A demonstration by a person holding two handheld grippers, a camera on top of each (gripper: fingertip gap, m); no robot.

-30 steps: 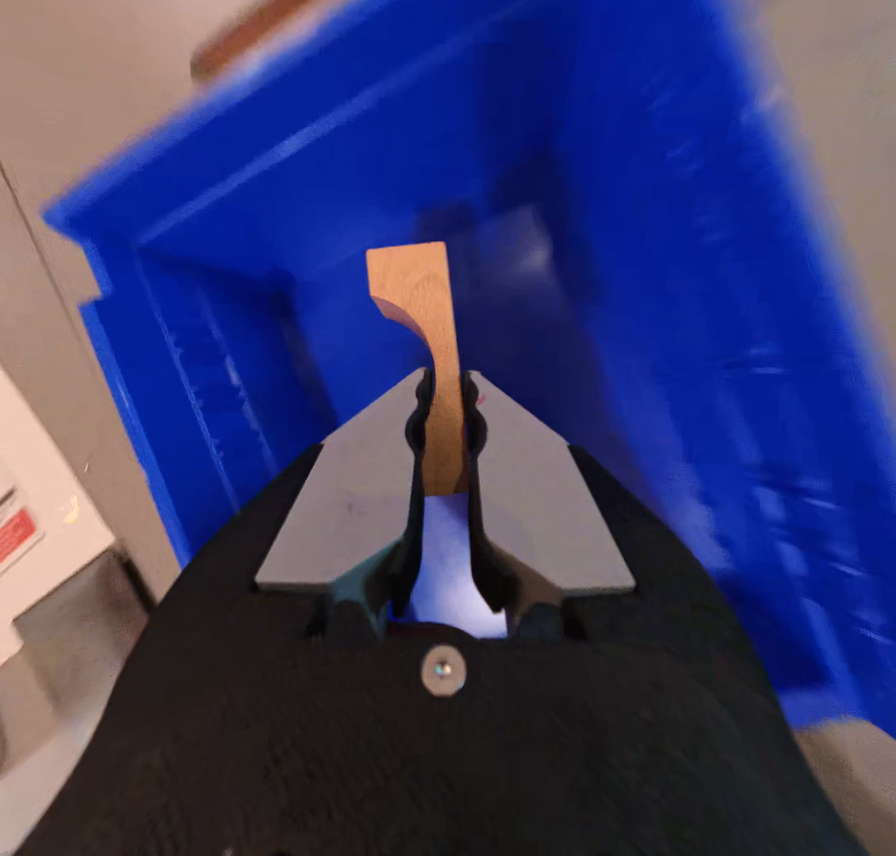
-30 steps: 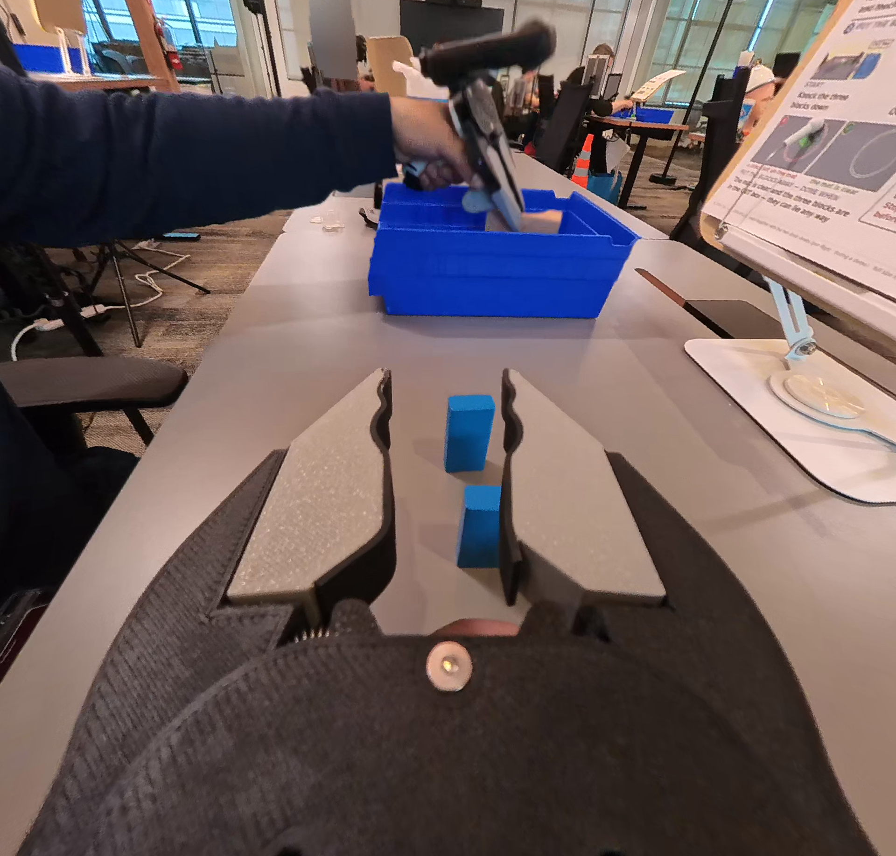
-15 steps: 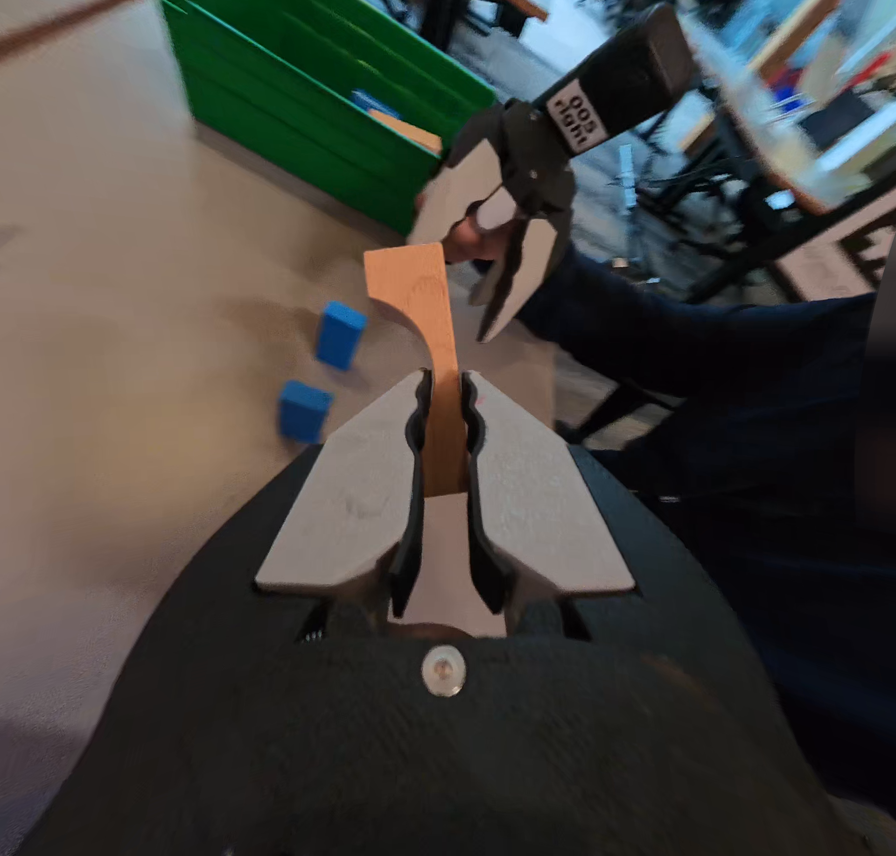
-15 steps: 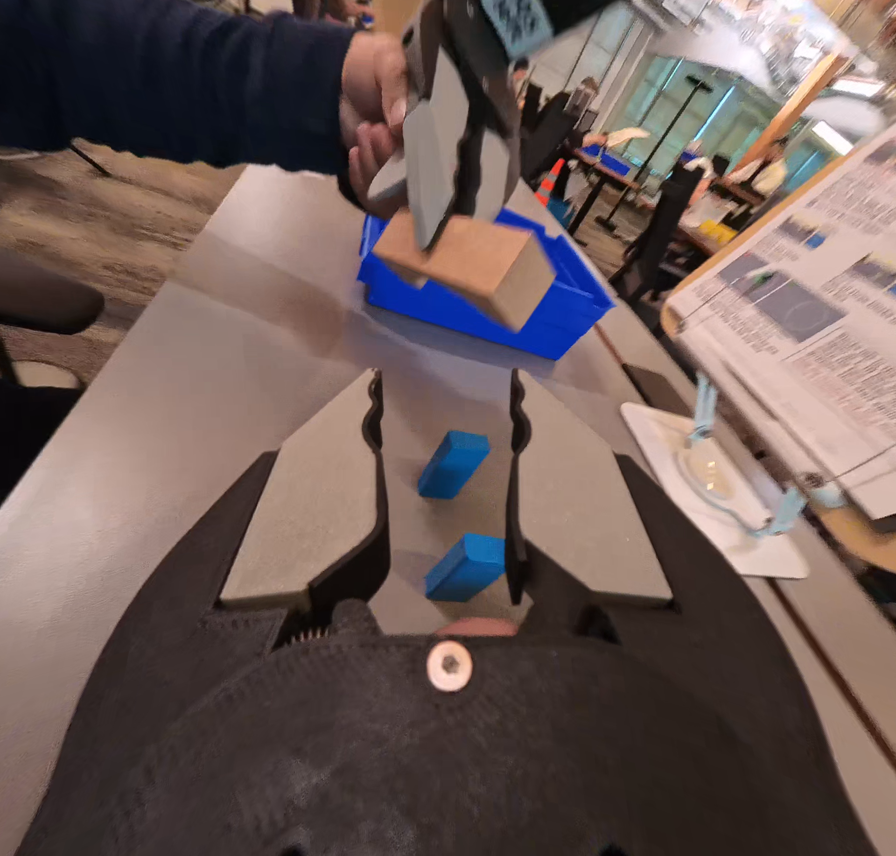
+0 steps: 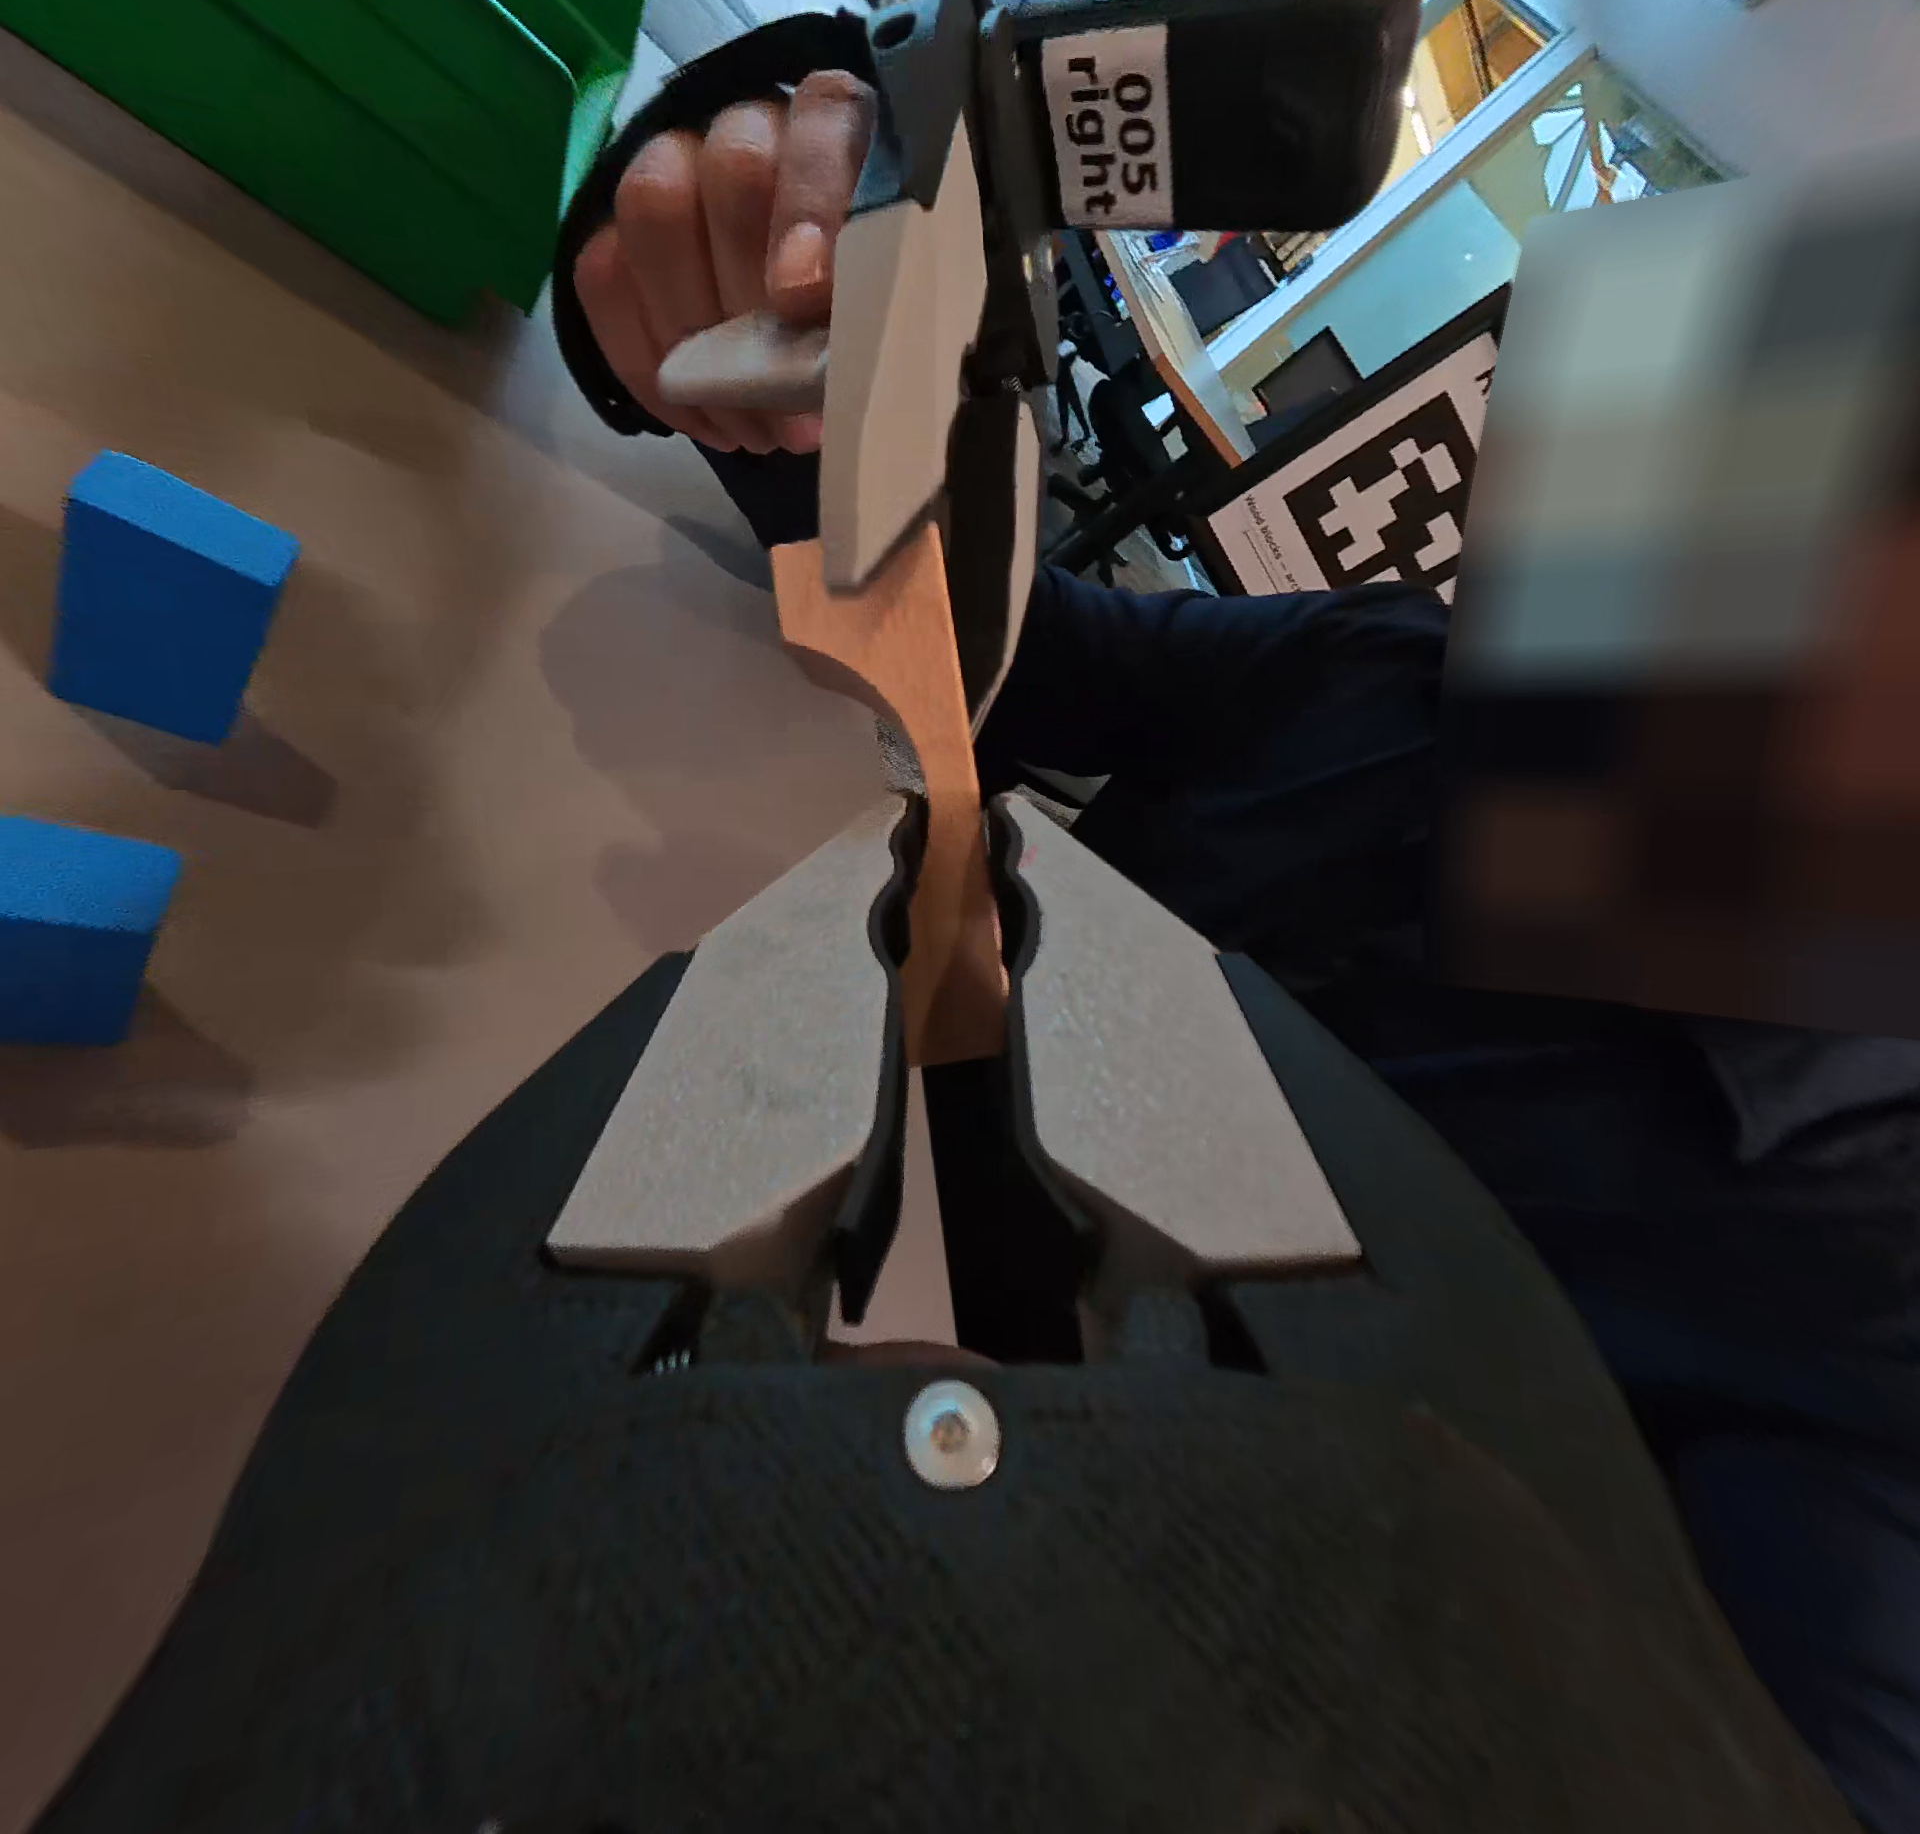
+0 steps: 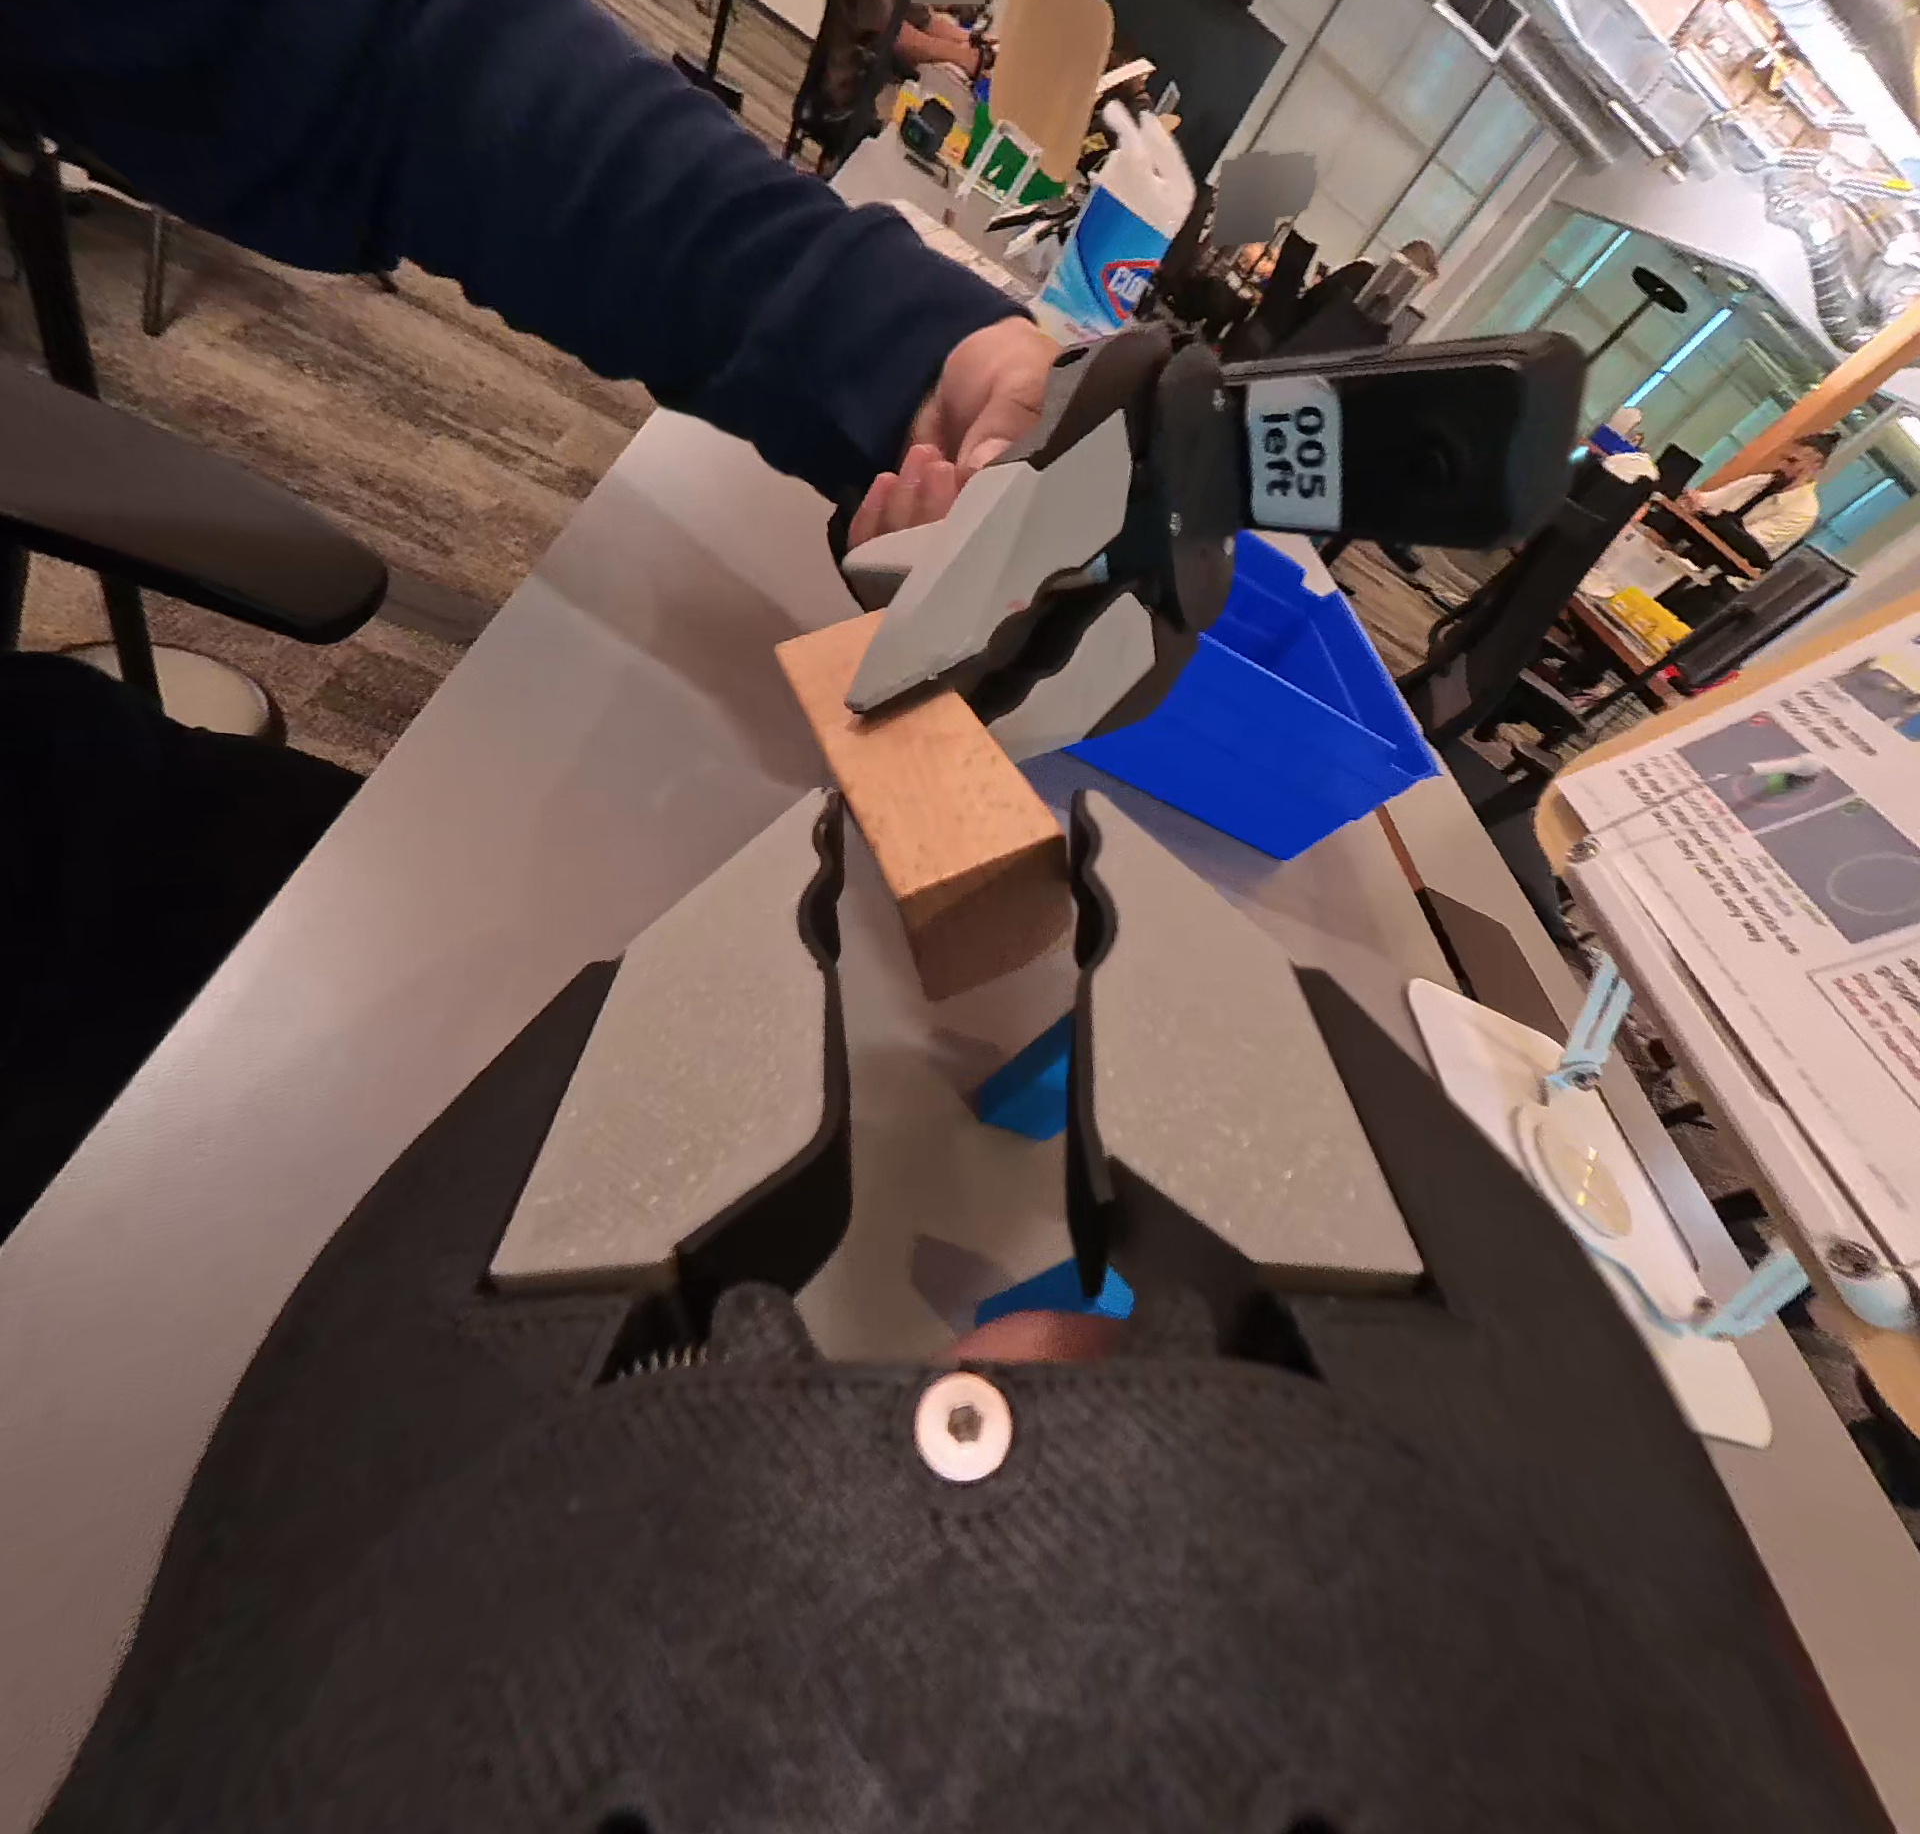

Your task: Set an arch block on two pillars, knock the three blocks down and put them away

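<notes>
The wooden arch block [image 5: 940, 911] is pinched thin-side between the closed fingers of the left gripper [image 5: 948, 854] and held in the air above the grey counter [image 6: 582, 808]. Its far end pokes between the spread fingers of the right gripper [image 6: 951, 849], which is wide open and grips nothing; whether those fingers touch the wood is unclear. Two blue pillar blocks [image 5: 166, 595] [image 5: 73, 927] stand on the counter below, near each other and apart from the arch. A blue bin [image 6: 1262, 730] sits behind, a green bin [image 5: 312, 91] at the counter's other side, and a tilted instruction board [image 6: 1766, 849] on a white stand to the right.
</notes>
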